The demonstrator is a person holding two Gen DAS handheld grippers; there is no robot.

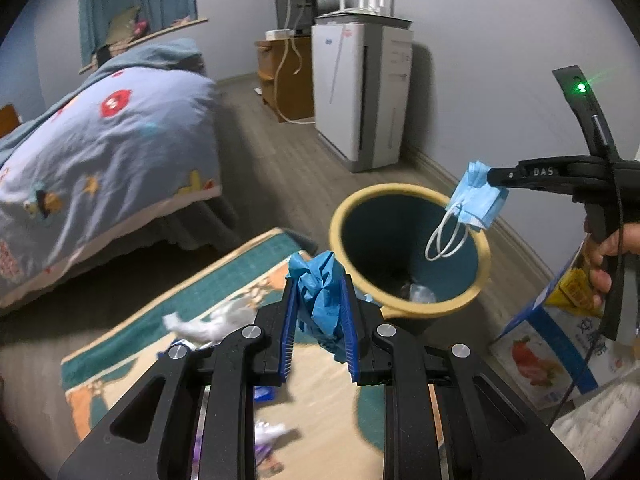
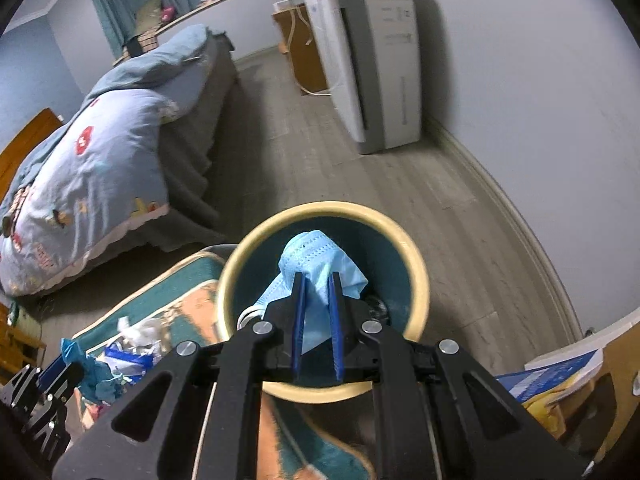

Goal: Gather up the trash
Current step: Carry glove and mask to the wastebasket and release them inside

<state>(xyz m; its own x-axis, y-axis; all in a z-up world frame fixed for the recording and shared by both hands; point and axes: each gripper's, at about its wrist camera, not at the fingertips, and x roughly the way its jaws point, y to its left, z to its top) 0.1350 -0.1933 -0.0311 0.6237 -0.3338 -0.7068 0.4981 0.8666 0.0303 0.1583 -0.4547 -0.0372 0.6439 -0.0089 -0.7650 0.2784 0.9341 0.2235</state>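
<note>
Blue face mask (image 2: 316, 264) over bin (image 2: 240, 264)

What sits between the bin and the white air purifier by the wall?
Nothing: both wrist views show bare wood floor from the bin to the air purifier.

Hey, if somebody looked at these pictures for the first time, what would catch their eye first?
Probably the yellow-rimmed bin on the floor, with the right gripper holding a light blue face mask over its mouth. Next, the left gripper clamping crumpled blue paper beside the bin, above a littered rug.
</note>
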